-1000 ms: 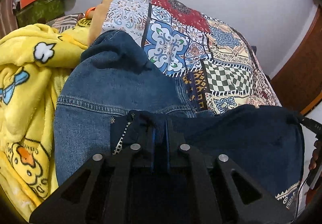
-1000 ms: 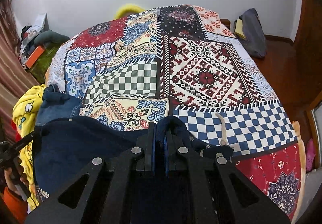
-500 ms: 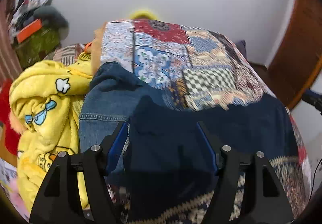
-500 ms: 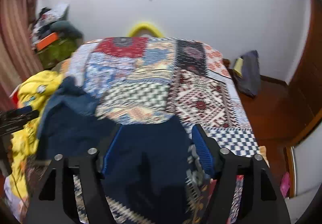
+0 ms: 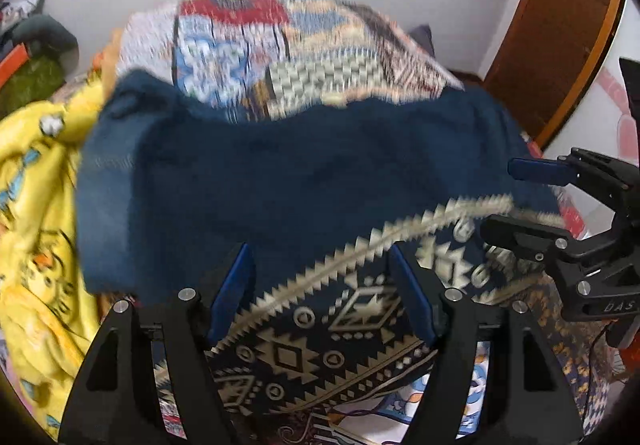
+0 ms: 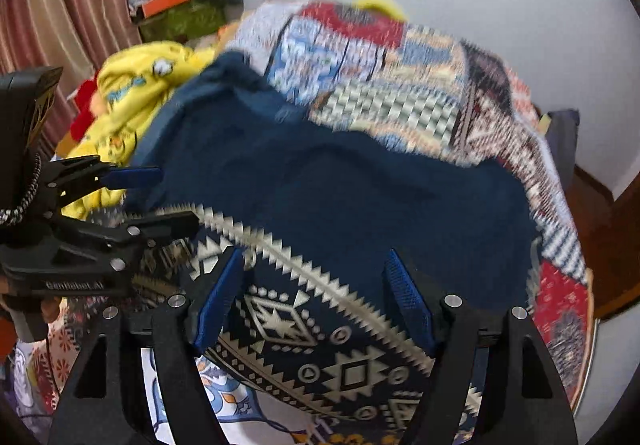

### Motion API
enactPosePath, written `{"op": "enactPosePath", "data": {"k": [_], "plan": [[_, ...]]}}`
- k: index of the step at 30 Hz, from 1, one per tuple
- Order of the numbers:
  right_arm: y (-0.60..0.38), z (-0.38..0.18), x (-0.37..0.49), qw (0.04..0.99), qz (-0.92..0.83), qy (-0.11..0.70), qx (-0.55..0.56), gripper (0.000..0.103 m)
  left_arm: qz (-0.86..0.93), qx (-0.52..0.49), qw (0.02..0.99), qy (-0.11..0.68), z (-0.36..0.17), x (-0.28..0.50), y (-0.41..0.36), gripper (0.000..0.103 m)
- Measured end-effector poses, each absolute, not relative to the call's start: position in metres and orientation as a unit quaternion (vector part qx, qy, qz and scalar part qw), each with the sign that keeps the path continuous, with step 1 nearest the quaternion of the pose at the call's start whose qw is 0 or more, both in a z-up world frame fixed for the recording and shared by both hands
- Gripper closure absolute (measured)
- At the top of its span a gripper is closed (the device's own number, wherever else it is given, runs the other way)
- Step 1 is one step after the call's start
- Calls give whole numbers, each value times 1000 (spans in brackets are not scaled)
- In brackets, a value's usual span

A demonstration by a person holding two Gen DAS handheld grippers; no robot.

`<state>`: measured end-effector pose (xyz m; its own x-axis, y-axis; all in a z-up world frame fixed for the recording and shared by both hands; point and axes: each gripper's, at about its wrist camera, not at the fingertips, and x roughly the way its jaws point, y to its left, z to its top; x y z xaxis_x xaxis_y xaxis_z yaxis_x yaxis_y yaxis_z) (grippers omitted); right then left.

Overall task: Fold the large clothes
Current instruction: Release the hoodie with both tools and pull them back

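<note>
Even, soft indoor light; heavy motion blur; fisheye bending and dark vignette at the edges.

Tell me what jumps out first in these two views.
The big dark blue garment with a cream geometric border, spread across the near end of the patchwork bedspread. Both grippers, left and right, hang open just above it. A bright yellow cartoon blanket is heaped at the left.

Garment (image 5: 304, 181) on bed (image 5: 328, 57); blanket (image 5: 36, 205) left; both tools before it.
</note>
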<state>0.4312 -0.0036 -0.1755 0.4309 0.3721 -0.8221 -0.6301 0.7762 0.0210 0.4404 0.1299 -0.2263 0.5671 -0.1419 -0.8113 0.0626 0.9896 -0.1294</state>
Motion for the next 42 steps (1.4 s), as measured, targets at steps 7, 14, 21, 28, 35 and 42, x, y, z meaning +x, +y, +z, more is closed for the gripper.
{"op": "enactPosePath", "data": {"k": [7, 14, 21, 28, 35, 42], "plan": [[-35, -198, 440, 825, 284, 473, -121, 32, -29, -23, 887, 460, -251, 425, 137, 20], [-88, -210, 443, 835, 222, 498, -80, 31, 10, -59, 885, 461, -267, 394, 174, 17], [-129, -208, 425, 850, 154, 492, -107, 31, 103, -86, 866, 481, -281, 366, 224, 17], [-149, -213, 405, 842, 138, 511, -108, 31, 159, -149, 851, 477, -284, 324, 258, 18], [-149, -181, 387, 859, 149, 482, -83, 31, 81, -233, 873, 421, -252, 302, 238, 18], [-122, -167, 377, 866, 191, 456, -78, 31, -31, -343, 841, 418, -270, 320, 211, 18]]}}
